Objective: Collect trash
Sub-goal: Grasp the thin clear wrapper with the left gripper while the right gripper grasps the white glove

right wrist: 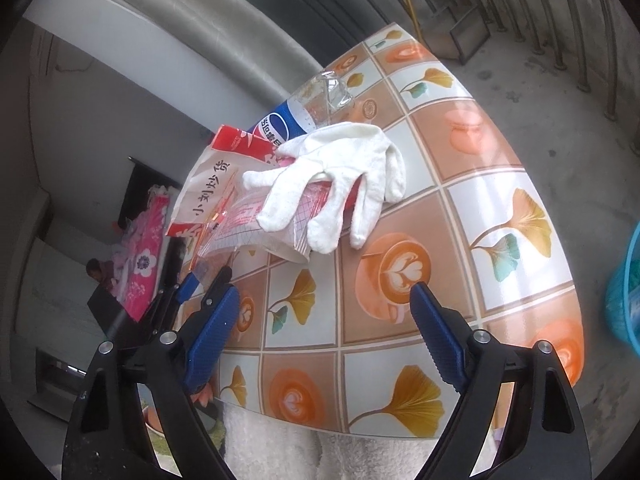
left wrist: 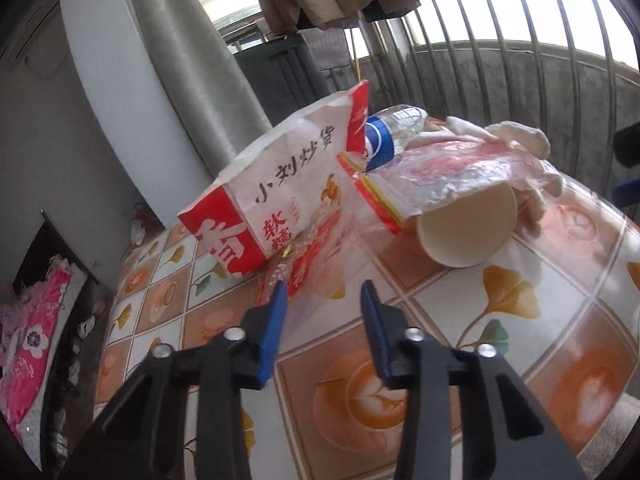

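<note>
**Trash pile bunched on tabletop, both grippers empty**

Landmark: red-and-white paper snack bag with black Chinese lettering [left wrist: 280,184], lying on its side on the tabletop with the orange coffee-cup and ginkgo-leaf tile print [left wrist: 460,344].

- Clear plastic bottle with blue Pepsi label [left wrist: 384,136]: on its side directly behind the bag, touching it. Looks empty.
- Crinkled clear plastic wrapper with red print [left wrist: 448,172]: right of the bag, draped over the paper cup.
- Beige paper cup [left wrist: 468,232]: tipped on its side right of the bag, open mouth towards the left wrist camera, partly under the wrapper.
- White knit cotton glove [right wrist: 332,188]: lies on top of the wrapper and cup, on the side of the pile away from the bag, fingers hanging down towards the tabletop.
- Second clear wrapper with red and gold print [left wrist: 312,268]: flat on the tabletop at the bag's near lower corner.

Left gripper [left wrist: 324,292]: blue-padded jaws partly apart, moderate gap, nothing between them. Tips just in front of the bag, over the edge of the flat wrapper; contact cannot be told.

Right gripper [right wrist: 324,304]: jaws wide apart, empty, above the tabletop near the glove side of the pile, clear of every item.

Off the tabletop, far side from the bag: turquoise plastic basket [right wrist: 624,300] on the grey concrete floor [right wrist: 540,92].
</note>
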Available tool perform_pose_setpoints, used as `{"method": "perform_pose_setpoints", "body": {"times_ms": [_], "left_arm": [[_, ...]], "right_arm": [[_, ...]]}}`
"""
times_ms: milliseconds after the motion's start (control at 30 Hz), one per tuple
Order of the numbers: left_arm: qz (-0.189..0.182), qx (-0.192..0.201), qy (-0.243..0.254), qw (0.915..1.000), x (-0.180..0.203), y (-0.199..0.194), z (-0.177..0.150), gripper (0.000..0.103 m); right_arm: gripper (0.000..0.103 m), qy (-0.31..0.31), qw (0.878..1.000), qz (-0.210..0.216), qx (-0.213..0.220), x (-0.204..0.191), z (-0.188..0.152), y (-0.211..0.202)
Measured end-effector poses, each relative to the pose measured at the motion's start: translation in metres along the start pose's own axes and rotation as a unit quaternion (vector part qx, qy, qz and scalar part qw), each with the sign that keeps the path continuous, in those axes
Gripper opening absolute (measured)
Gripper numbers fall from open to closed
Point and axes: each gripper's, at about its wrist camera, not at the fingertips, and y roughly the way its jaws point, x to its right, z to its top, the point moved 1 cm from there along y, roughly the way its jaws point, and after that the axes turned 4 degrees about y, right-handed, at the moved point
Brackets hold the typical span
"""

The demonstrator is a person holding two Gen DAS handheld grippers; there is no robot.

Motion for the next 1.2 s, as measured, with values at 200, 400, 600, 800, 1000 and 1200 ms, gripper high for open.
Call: {"method": "perform_pose_setpoints", "body": {"times_ms": [200, 400, 600, 800, 1000, 1200], "left_arm": [[0.006, 0.001, -0.02, 0.9998, -0.01, -0.007, -0.002, 0.007], [0.014, 0.011, -0.027, 0.9995, -0.015, -0.022, -0.004, 0.001], [0.019, 0.019, -0.043, 0.9987, -0.02, -0.046, -0.01, 0.001], [-0.002, 0.017, -0.076, 0.9969, -0.025, -0.068, -0.018, 0.001], [-0.02, 0.01, -0.099, 0.9949, -0.027, -0.076, -0.023, 0.001], [-0.023, 0.008, -0.106, 0.994, -0.024, -0.077, -0.026, 0.001]], "right_arm": [[0.074, 0.026, 0.999, 0.042, -0.006, 0.009, 0.009, 0.0], [0.066, 0.071, 0.989, 0.131, -0.004, 0.018, 0.029, 0.003], [0.055, 0.151, 0.98, 0.126, -0.009, 0.043, 0.054, 0.023], [0.055, 0.171, 0.981, 0.092, -0.013, 0.057, 0.071, 0.035], [0.057, 0.151, 0.987, 0.058, -0.019, 0.057, 0.093, 0.052], [0.038, 0.144, 0.988, 0.043, -0.042, 0.056, 0.109, 0.081]]}}
